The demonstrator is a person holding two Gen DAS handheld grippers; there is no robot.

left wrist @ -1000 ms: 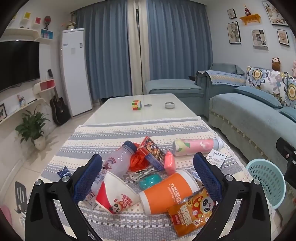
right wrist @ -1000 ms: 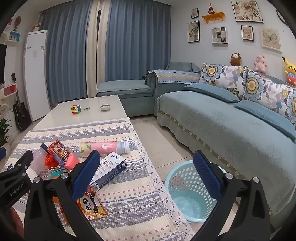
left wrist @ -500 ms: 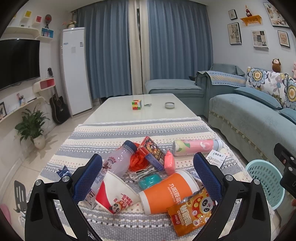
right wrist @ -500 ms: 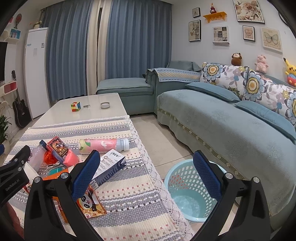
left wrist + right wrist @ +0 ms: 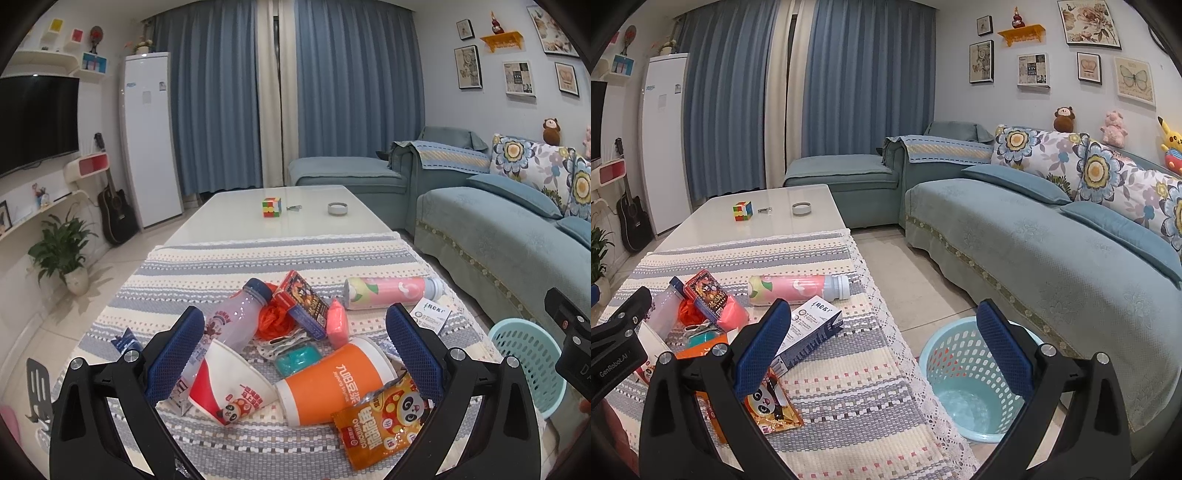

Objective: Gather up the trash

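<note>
A pile of trash lies on the striped tablecloth [image 5: 280,258]: an orange paper cup [image 5: 332,380], a red-and-white cup [image 5: 231,387], a clear bottle [image 5: 236,321], a pink bottle [image 5: 391,291], an orange panda snack bag [image 5: 384,421], a red card box [image 5: 304,302] and a white-and-blue carton [image 5: 809,336]. My left gripper [image 5: 293,354] is open and empty, just above the cups. My right gripper [image 5: 882,350] is open and empty, over the table's right edge. The light-blue basket [image 5: 964,373] stands on the floor, also in the left wrist view [image 5: 528,365].
A Rubik's cube [image 5: 271,206] and a small round tin [image 5: 337,208] sit on the bare far half of the table. A blue sofa [image 5: 1052,251] runs along the right, close to the basket. A plant [image 5: 62,251] and guitar [image 5: 116,210] stand at the left.
Both views have shifted only slightly. The right gripper has edged a little toward the table. Both grippers stay open and empty; no trash has moved.
</note>
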